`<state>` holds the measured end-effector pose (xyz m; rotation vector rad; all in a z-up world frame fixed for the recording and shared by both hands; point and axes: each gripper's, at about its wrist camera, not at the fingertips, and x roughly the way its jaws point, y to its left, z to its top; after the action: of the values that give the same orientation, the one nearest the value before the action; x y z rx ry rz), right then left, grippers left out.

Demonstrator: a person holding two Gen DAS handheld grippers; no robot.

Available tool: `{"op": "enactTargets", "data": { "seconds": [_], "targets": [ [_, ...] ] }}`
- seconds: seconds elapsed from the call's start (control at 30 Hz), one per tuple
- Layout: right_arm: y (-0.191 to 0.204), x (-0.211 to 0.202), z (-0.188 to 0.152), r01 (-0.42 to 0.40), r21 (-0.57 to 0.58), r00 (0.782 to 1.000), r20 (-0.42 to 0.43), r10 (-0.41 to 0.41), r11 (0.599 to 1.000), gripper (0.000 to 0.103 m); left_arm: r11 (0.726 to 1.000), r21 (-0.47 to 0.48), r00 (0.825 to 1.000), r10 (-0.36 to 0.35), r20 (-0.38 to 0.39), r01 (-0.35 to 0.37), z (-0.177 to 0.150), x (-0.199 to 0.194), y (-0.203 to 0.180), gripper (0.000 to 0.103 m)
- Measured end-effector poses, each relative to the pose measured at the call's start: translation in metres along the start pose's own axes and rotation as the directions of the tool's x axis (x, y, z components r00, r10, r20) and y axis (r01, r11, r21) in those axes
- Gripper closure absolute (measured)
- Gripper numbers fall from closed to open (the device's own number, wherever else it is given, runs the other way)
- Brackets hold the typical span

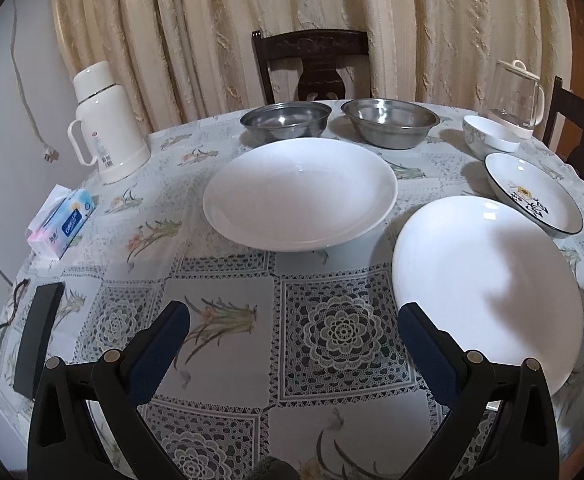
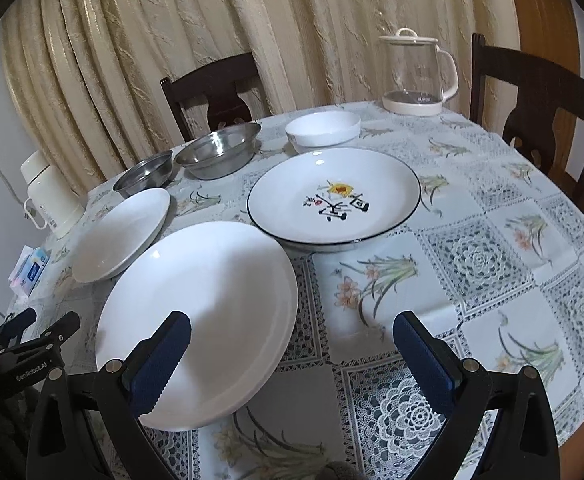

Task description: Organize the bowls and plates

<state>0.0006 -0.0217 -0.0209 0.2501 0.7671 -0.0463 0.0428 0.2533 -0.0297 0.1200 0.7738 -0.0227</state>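
near white plate (image 2: 200, 320): plain and shallow, flat on the tablecloth at the near side of the table, just ahead of both grippers.
far white plate (image 1: 300, 194): a second plain white one, deeper, near the middle of the table, apart from the first.
painted plate (image 2: 334, 196): white with a thin dark rim and brush-style characters with a yellow patch in the centre; its rim sits just beside the near white plate.
white bowl (image 2: 323, 128): small, just behind the painted plate.
steel bowls: two side by side at the far edge, a smaller one (image 1: 286, 120) and a wider one (image 1: 390, 120).
left gripper (image 1: 294, 320): jaws spread wide, holding nothing, above bare cloth left of the near white plate.
right gripper (image 2: 292, 330): jaws spread wide, holding nothing, its left finger over the near white plate.
tablecloth (image 2: 472, 256): pale, with lace squares and flower prints.
other items: white thermos jug (image 1: 106, 120), tissue pack (image 1: 62, 222), black phone-like slab (image 1: 38, 342), glass kettle (image 2: 418, 74).
surroundings: dark wooden chairs (image 1: 312, 64) and cream curtains (image 2: 172, 32) behind the table.
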Motion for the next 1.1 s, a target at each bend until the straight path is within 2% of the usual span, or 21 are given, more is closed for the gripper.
{"op": "enactTargets", "data": {
  "seconds": [0.6,0.7,1.1],
  "targets": [
    [-0.001,0.024,-0.009,-0.004,0.011,0.997,-0.082,0.005,1.000,0.000,1.000,-0.003,0.997,-0.028,-0.079,0.028,-0.008,0.017,-0.005,0.000],
    [-0.002,0.030,-0.010,0.002,0.010,0.995,-0.097,-0.001,1.000,0.000,1.000,-0.001,0.996,-0.016,-0.086,0.016,-0.008,0.021,-0.006,0.000],
    [-0.002,0.054,-0.002,-0.011,0.005,0.992,-0.122,0.012,1.000,0.000,0.997,-0.073,0.991,-0.048,-0.122,0.039,-0.009,0.034,0.000,0.000]
  ]
}}
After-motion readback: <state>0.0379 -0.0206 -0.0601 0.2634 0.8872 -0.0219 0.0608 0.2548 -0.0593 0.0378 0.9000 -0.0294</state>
